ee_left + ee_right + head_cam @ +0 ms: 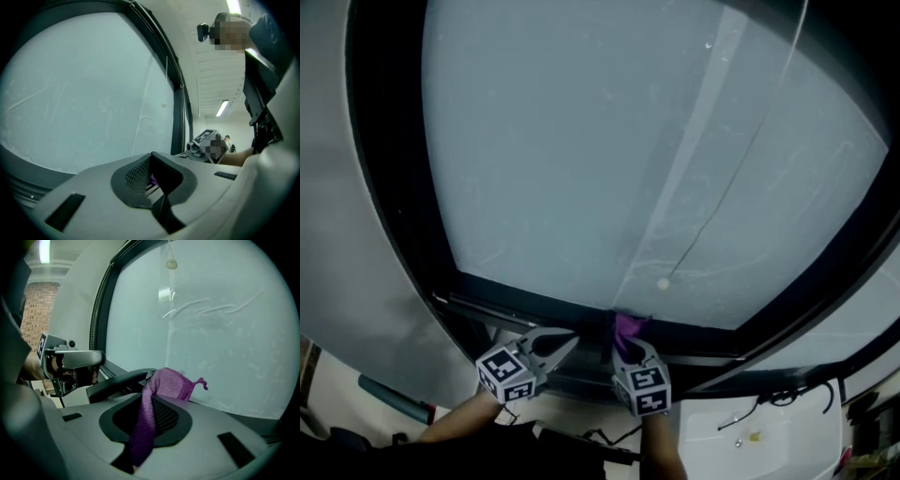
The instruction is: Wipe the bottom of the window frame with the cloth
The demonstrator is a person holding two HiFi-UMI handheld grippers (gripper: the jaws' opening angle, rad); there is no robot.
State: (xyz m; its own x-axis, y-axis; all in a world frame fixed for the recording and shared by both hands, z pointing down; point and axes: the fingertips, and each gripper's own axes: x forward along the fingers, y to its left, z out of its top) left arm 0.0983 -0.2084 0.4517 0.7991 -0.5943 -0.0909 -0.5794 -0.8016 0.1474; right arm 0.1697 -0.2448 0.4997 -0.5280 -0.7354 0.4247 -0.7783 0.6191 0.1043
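The right gripper (pixel 148 386) had its jaws clamped on the purple cloth (pixel 171 383). One strip of the cloth ran down between the pads, and the bunched end stood out past the jaw tips. In the head view, the cloth (pixel 629 326) sat on the bottom rail of the black window frame (pixel 534 307), about halfway along it and just below the frosted pane (pixel 609 141). The right gripper view placed the bunched end where the pane meets the rail.

The left gripper (pixel 151 155) had its jaws pressed together at the tips with nothing held between them; a sliver of purple showed only through the gap behind the tips. In the head view, this gripper (pixel 565 345) pointed at the same rail, just to the left of the cloth and near the right gripper (pixel 625 345) — the two did not touch.

A thin pull cord hung down in front of the pane and ended in a small pale bead (pixel 664 283) above the cloth.
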